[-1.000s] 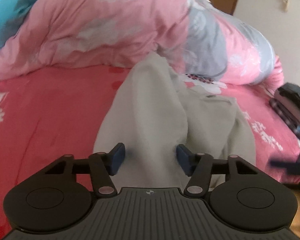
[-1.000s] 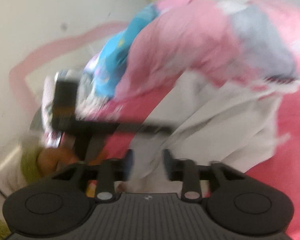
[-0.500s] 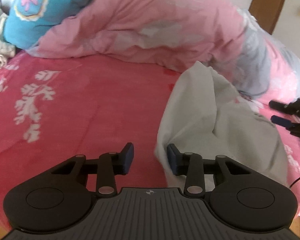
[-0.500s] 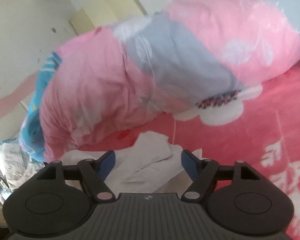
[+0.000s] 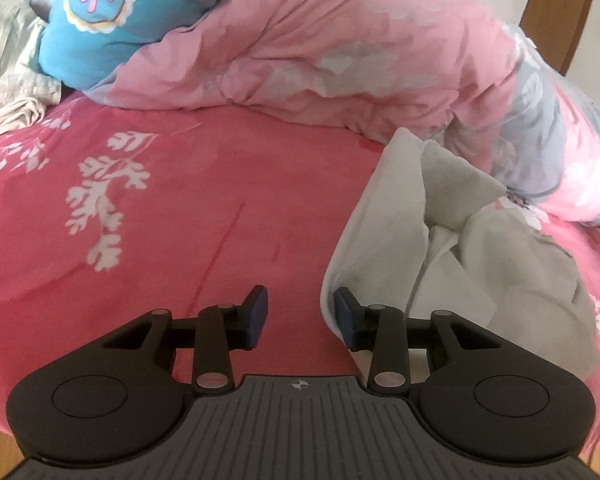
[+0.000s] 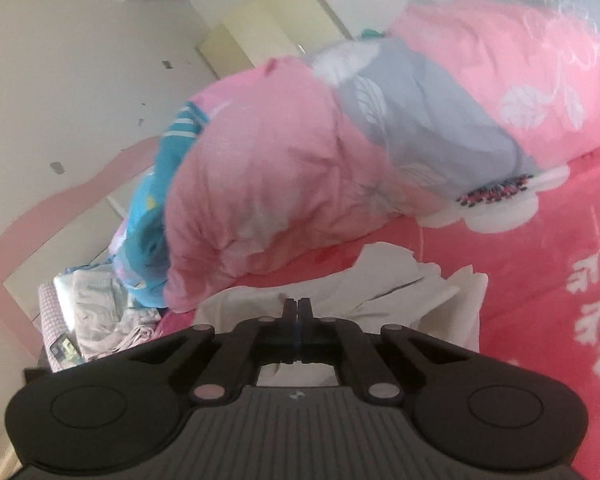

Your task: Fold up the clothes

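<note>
Right wrist view: right gripper (image 6: 298, 312) fingers just snapped together over the white garment (image 6: 400, 292) on the bed (image 6: 560, 240), pinch unclear. Left gripper (image 5: 300, 312) fingers spread, swung off to garment's edge; fold prob. starting.

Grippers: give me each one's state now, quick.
Left gripper: open, holding nothing; the crumpled pale grey-white cotton garment touches its right finger only.
Right gripper: shut; whether it pinches the garment cannot be told.
</note>
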Demonstrator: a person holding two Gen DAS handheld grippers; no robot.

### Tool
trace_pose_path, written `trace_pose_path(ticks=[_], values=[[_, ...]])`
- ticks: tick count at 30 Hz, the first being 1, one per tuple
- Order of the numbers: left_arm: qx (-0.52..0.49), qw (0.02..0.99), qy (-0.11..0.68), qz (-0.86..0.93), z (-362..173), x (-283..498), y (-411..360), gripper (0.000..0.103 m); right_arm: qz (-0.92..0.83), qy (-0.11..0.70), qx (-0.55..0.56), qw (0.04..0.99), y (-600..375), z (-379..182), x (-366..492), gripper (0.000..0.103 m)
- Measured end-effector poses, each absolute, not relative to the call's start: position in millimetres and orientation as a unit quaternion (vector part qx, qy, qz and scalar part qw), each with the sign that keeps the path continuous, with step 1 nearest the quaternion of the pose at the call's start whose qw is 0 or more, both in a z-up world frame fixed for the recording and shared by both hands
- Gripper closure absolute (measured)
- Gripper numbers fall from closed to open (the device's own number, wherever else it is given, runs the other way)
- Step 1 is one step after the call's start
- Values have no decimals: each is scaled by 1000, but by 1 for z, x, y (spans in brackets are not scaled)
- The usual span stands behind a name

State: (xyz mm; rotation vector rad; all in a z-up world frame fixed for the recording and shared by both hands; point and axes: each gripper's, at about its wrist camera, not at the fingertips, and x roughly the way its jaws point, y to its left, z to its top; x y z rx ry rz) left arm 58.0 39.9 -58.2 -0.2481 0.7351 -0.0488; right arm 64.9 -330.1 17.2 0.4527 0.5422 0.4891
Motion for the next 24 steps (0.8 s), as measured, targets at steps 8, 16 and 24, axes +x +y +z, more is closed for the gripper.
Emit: trace_pose_path(ticks=[8, 16, 24], values=[[-126, 934, 332, -37, -46, 48, 42, 44, 193, 315, 240, 898, -338, 14, 80, 56], [-119, 932, 336, -71, -44, 64, 25, 32, 153, 372, 308, 862, -342, -20, 123, 52], [-104, 927, 355, -64, -53, 77, 16, 35, 173, 361, 322, 858, -336, -32, 141, 98]])
